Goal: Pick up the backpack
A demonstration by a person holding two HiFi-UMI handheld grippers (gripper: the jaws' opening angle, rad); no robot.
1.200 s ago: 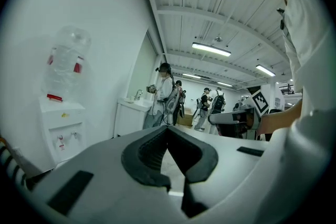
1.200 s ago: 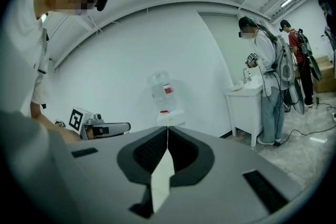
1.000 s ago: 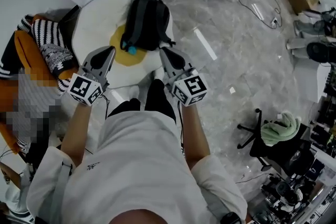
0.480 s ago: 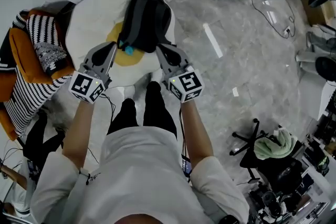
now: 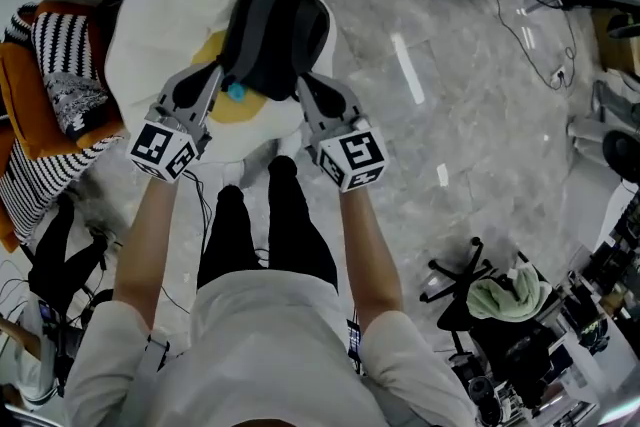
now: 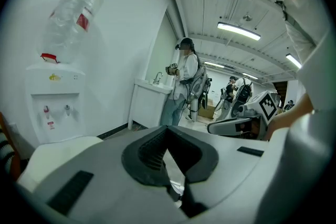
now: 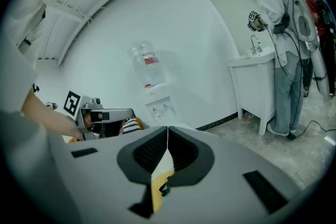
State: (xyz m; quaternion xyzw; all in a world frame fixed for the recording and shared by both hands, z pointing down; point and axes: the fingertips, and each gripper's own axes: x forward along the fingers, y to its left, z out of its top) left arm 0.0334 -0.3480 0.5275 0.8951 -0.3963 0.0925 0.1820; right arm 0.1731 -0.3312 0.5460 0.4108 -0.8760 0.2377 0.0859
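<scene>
Seen from the head, a person in a white top stands on a grey marble floor and holds a claw in each hand, both stretched toward the far side. A black and grey backpack lies on a white cushion shaped like a fried egg, with a yellow yolk patch showing at the backpack's near edge. A small teal piece sits at that near edge.

The left claw points at the backpack's near left corner, and the right claw points at its near right corner. Whether either tip touches the backpack cannot be told.

In the left gripper view the left claw's jaws are clenched together with nothing between them. In the right gripper view the right claw's jaws are likewise clenched and empty, and a sliver of yellow shows below them.

Left of the cushion lies a black-and-white striped cloth over something orange. At the near right stands an office chair with a green towel on it.

A water dispenser with a bottle on top stands against the white wall, and another person stands by a sink.
</scene>
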